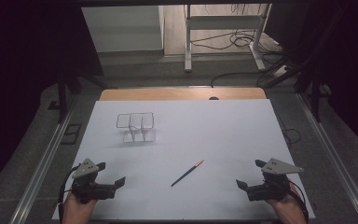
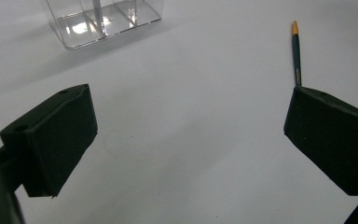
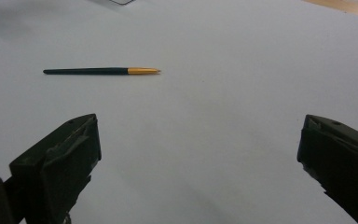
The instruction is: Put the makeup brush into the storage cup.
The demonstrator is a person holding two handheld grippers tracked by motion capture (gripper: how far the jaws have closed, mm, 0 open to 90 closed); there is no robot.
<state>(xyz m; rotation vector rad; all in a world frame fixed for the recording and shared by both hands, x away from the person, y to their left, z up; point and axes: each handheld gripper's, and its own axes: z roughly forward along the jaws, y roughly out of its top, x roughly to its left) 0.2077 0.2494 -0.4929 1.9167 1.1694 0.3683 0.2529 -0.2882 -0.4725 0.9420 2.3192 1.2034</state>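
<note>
We have 2 tools, 1 in each hand, low at the near edge of the white worktop. The left tool is wide open and holds nothing. The right tool is wide open too, with nothing in it.

The pen lies flat on the worktop, between the 2 tools and a little ahead of them, touching neither. Its long side runs on a slant: the dark end points near and left, the orange tip points far and right. We think the right tool is a bit nearer to the orange tip, and the left tool a bit nearer to the dark end. In the right gripper view the pen lies sideways, up and left of the jaws.

Both hands come in from the bottom, with the jaws pointing in toward the middle.

The clear box stands far off on the left side, well apart from the pen.
</note>
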